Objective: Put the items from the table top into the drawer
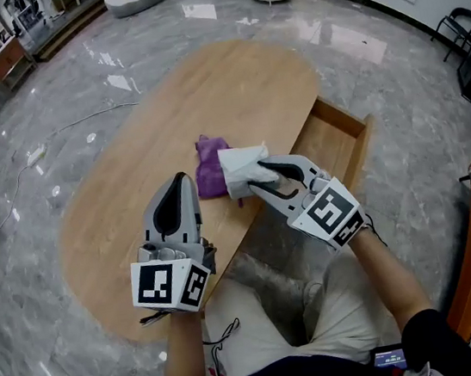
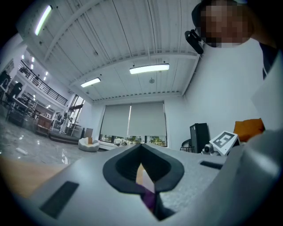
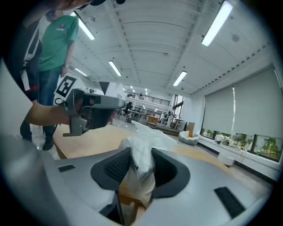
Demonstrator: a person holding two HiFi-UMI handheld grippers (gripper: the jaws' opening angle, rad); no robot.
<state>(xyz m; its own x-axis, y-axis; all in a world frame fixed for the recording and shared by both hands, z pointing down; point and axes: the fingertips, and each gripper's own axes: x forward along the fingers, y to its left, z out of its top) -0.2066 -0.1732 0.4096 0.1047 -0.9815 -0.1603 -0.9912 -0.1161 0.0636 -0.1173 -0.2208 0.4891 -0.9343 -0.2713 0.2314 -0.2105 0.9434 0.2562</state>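
My right gripper [image 1: 254,180] is clamped on the bag [image 1: 241,166] at frame center; thin plastic can slip out before the drawer [image 1: 329,139], mid-right. Left gripper [image 1: 179,184] jaws together, w/ nothing; cloth [image 1: 209,174] lies on table [image 1: 230,88].

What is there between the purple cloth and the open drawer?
The white bag, gripped in the right gripper, is between the purple cloth and the drawer. The head view shows this.
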